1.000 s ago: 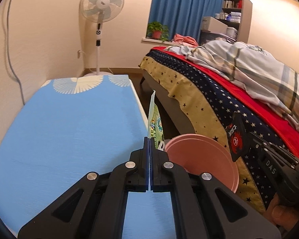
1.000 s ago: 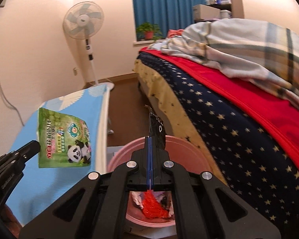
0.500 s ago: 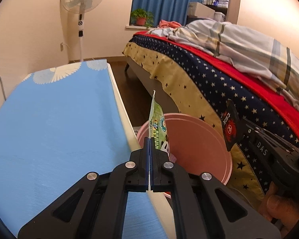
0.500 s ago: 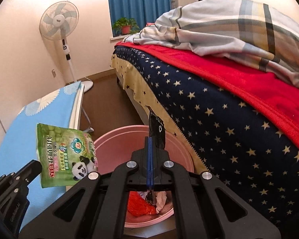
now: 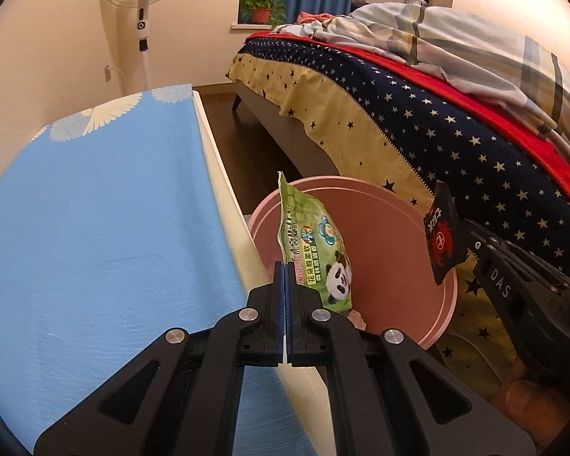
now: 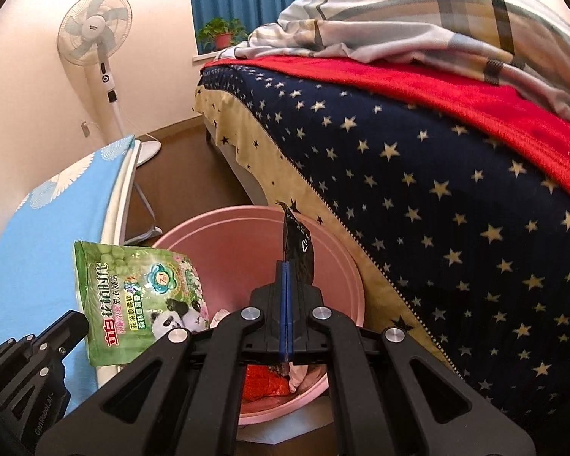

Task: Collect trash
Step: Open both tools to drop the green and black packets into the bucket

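We hold the green pouch [image 5: 315,250] pinched by its edge in our left gripper [image 5: 285,277] and the black wrapper [image 6: 298,254] in our right gripper [image 6: 286,285], both light, limp and crinkly, above the pink bin [image 6: 345,266].

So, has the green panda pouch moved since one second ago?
Yes. The green panda pouch went right, off the blue table, and is now over the pink bin.

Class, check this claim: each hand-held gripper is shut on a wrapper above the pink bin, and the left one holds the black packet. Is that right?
Not quite. The left hand-held gripper is shut on the green panda pouch; the right hand-held gripper holds the black packet. Both are above the pink bin, as the right wrist view shows.
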Motion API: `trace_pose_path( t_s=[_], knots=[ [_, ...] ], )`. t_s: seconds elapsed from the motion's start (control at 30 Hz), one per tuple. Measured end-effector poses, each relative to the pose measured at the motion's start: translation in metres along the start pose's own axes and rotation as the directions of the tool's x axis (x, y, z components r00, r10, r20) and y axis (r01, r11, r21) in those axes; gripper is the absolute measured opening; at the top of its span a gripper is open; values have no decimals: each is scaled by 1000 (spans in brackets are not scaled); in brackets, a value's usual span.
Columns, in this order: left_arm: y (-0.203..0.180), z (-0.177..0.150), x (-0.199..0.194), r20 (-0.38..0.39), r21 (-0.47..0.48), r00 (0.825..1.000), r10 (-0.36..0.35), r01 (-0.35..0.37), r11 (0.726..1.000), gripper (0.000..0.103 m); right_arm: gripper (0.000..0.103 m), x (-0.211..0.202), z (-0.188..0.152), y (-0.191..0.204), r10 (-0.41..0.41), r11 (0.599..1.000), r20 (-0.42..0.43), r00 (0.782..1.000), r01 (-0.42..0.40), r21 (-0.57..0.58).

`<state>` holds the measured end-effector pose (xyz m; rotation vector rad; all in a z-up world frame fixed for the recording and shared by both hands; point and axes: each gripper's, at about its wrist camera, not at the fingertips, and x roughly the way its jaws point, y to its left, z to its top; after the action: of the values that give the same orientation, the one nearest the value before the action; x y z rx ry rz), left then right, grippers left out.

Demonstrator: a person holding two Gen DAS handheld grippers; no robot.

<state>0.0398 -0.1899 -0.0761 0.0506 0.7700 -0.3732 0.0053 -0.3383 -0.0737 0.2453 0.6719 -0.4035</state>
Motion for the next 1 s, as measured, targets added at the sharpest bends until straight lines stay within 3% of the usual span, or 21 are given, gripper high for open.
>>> trace_pose_path(
  t_s=[0.5,0.87,0.9,1.0],
  knots=[
    [-16,-5,9,-21,43,999,-33,34,998,0,0,2,-10,-5,-20,999,-17,1000,20,26],
    [-15,-9,15,-47,23,997,-59,60,998,2,4,1,-11,-9,-29,999,-28,999,30,42],
    [-15,-9,14,-45,21,997,-60,61,998,2,6,1,-11,-9,-32,999,-28,999,33,43],
    [-12,-7,10,-32,12,997,-64,64,998,3,26,-2,-10,-10,-40,998,-23,999,41,54]
  ],
)
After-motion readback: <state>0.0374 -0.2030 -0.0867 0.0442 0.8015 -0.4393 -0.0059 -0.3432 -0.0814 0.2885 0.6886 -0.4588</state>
